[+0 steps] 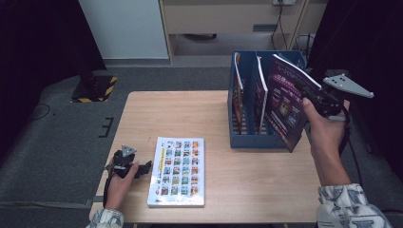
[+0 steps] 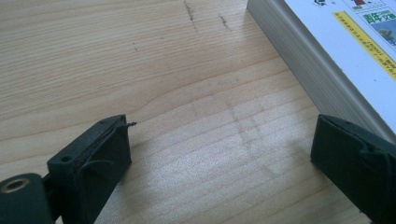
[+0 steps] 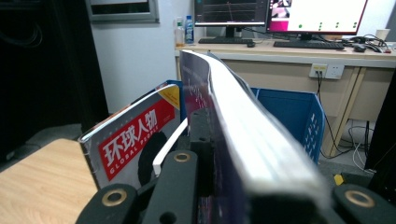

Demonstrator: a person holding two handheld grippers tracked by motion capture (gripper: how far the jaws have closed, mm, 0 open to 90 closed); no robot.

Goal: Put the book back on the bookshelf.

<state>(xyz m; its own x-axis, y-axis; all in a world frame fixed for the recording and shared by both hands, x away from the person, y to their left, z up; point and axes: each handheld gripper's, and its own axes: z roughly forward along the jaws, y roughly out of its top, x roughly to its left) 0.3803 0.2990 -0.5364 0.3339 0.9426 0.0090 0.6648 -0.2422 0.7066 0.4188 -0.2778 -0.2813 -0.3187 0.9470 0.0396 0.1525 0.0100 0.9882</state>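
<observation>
The right gripper (image 1: pixel 317 100), jaws clamped on the edge of a purple-covered magazine (image 1: pixel 286 105), holds it upright and slightly tilted at the right end of a blue file rack (image 1: pixel 247 137), its lower corner down by the rack's front. The step in hand looks like filing the magazine: it is carried but not yet seated in a slot, and the next move would call for lining its bottom edge up with the open right compartment and lowering it without snagging a divider. Two other magazines (image 1: pixel 260 92) already stand in the rack. At the near left of the wooden table (image 1: pixel 142 114), the left gripper (image 1: pixel 135 167) rests with jaws wide apart and empty, just beside a thick white book (image 1: pixel 178 171) lying flat. The right gripper view alone reveals the red "Global People" cover (image 3: pixel 135 140) of a filed neighbour and the held magazine's page edges (image 3: pixel 261 140); the left gripper view shows the book's stacked pages (image 2: pixel 303 56) up close.
</observation>
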